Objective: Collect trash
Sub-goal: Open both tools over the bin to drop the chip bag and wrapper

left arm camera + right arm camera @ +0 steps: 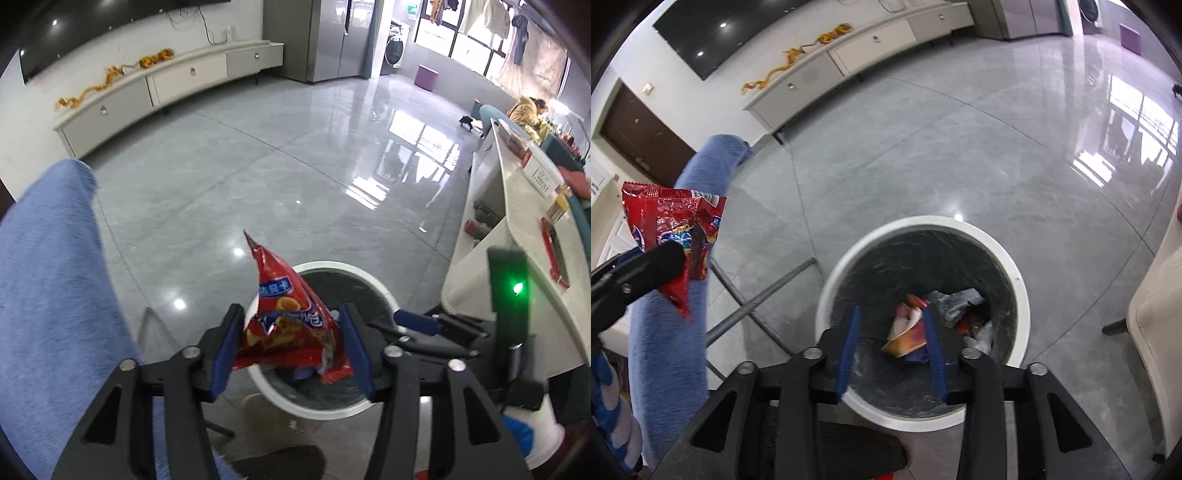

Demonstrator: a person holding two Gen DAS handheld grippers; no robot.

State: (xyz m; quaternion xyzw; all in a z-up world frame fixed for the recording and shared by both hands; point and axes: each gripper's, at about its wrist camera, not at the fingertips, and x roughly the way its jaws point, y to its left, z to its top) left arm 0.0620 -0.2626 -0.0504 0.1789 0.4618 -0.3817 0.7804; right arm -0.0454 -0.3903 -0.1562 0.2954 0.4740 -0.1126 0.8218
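My left gripper [291, 347] is shut on a red snack bag [284, 317] and holds it above the white round trash bin [384, 295]. The same bag [672, 229] shows at the left of the right wrist view, pinched by the left gripper's black finger [661, 262]. My right gripper [892, 350] is open and empty, directly over the bin [827, 295]. Several crumpled wrappers [908, 332] lie at the bin's bottom.
A blue fabric chair back [51, 280] stands at the left, with grey metal legs [764, 291] beside the bin. A white counter [524, 236] with small items is at the right. A long white cabinet [166, 85] lines the far wall.
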